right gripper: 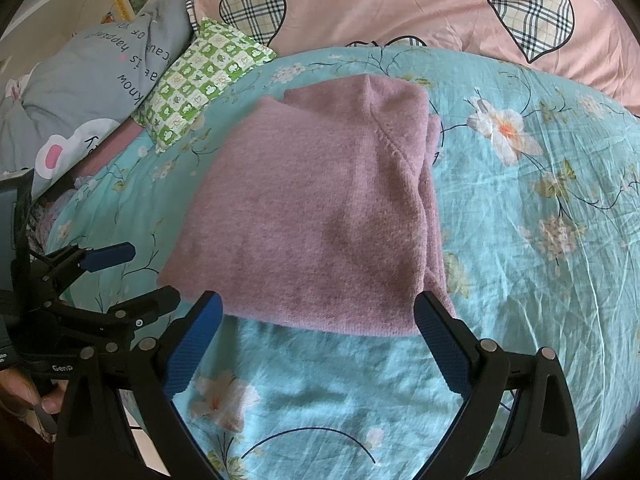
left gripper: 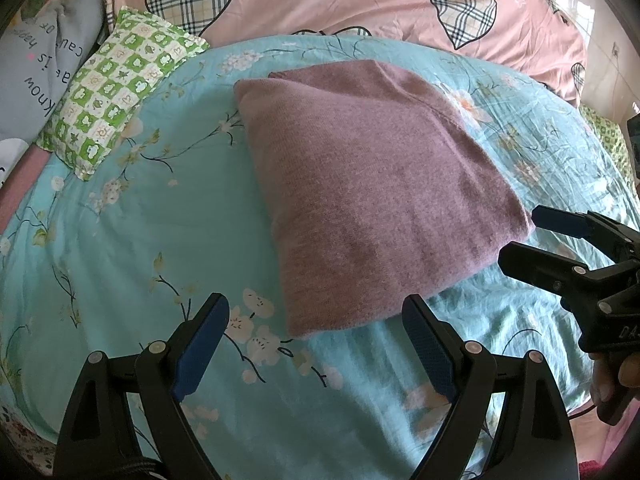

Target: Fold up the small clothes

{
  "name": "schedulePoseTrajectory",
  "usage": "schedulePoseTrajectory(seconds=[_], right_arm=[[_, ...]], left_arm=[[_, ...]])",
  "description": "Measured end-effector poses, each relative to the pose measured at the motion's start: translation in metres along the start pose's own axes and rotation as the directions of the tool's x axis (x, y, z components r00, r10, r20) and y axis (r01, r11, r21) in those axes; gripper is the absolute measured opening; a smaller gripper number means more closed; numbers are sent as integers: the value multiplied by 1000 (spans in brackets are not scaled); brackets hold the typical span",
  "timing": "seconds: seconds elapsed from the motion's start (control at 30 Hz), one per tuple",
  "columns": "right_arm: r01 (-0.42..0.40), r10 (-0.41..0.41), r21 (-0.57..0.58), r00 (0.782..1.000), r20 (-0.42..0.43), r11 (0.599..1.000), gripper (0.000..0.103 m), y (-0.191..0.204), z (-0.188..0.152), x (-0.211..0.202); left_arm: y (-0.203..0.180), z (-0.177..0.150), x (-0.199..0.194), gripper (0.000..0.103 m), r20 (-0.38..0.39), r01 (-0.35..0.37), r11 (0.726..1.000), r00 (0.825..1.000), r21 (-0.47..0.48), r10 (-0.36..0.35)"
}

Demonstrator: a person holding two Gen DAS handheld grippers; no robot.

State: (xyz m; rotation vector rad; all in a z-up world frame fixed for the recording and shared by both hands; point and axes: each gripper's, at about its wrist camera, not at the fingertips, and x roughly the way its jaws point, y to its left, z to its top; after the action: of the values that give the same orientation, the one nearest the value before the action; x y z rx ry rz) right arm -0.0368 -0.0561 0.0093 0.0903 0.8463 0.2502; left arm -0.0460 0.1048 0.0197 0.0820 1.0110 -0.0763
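Mauve knitted garment [left gripper: 372, 184], folded into a rough rectangle w/ several layers stacked, lies flat on the turquoise floral bedsheet [left gripper: 132, 248], approx mid-bed. Diagonal seam visible across its top layer; stacked fold edges show along its right side in the right wrist view.

Left gripper [left gripper: 316, 336]: jaws spread wide, blue pads clear of the fabric, nothing between them but sheet and the garment's near corner lying beyond the tips; not pinching. Right gripper [right gripper: 320, 328]: jaws also spread wide, hovering at the garment's near edge, right fingertip just overlapping that edge in view, contact unclear; no grip. Each gripper shows in the other's cam, beside the garment, both w/ fingers apart.

Behind the garment: green-and-white checkered small pillow [left gripper: 116, 92] to the far left, grey printed pillow w/ text [right gripper: 92, 80] beside it, pink quilt w/ plaid hearts [left gripper: 360, 4] along the back. Fingers of a person's hand [left gripper: 616, 376] visible on the right gripper's handle.
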Motion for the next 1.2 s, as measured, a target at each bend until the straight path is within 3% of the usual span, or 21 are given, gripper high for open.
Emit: schedulePoseTrajectory(seconds=[1.2], right_arm=[[-1,1,11,1000,-5,1000,97,2,10,11]], left_arm=[[2,11,2,89,-9,3,1000,1000,-6,-3]])
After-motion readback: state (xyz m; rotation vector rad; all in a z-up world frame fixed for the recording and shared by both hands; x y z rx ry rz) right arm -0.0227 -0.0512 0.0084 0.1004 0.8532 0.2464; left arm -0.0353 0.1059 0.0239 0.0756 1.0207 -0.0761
